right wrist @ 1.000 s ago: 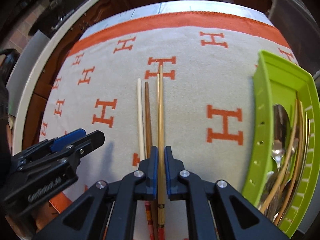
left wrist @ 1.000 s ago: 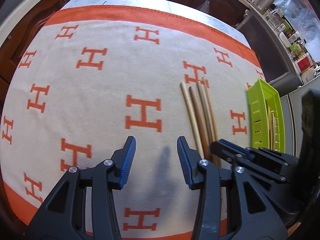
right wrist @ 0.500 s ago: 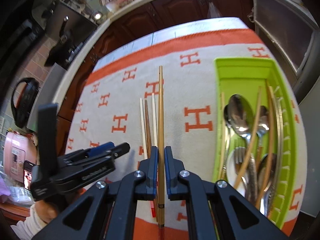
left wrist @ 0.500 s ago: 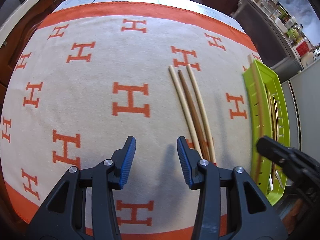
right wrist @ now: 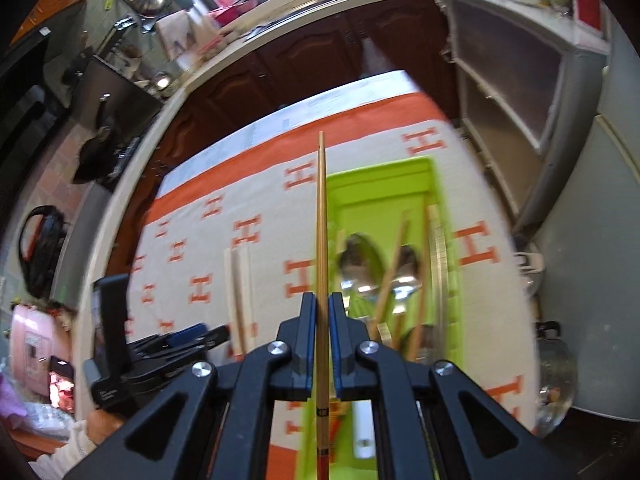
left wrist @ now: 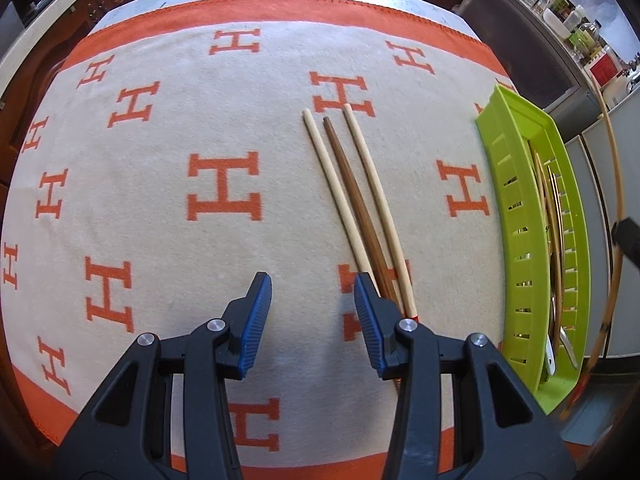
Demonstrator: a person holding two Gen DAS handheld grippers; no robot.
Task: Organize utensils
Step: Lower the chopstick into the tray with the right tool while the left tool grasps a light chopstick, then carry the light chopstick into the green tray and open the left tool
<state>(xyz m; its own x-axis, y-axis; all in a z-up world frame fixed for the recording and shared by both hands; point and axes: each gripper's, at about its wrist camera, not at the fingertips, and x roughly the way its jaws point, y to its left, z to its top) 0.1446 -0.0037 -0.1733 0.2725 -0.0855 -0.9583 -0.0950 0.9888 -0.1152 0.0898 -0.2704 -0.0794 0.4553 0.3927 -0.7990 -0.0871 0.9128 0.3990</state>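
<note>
Right gripper [right wrist: 320,312] — black two-finger claw with blue pads, clenched on one long tan bamboo chopstick [right wrist: 321,216] with a red-banded lower end. Chopstick runs straight up between the pads, its tip well above the cloth. From the left wrist view the same chopstick [left wrist: 618,184] shows as a thin curved line at the far right, outside the tray.

Left gripper [left wrist: 314,320] — same build, jaws parted, nothing between them; it hangs over the cloth, pointing steeply down. In the right wrist view it sits at lower left, with a light-sleeved hand [right wrist: 100,428] on its handle.

Large items:
- cream blanket with orange H pattern and orange border [left wrist: 160,220], spread over the table.
- lime-green slotted plastic tray [left wrist: 520,208], at the cloth's right edge in the left wrist view. It holds metal spoons [right wrist: 360,256] and several wooden chopsticks [right wrist: 394,264]; the exact count is blurred.

Small items, on the cloth between left gripper and tray:
- two pale wooden chopsticks [left wrist: 332,176] with one dark brown wooden chopstick [left wrist: 352,184] lying between them, side by side, near ends converging just beside the left gripper's right-hand finger [left wrist: 370,320]. Contact with that finger cannot be told.
</note>
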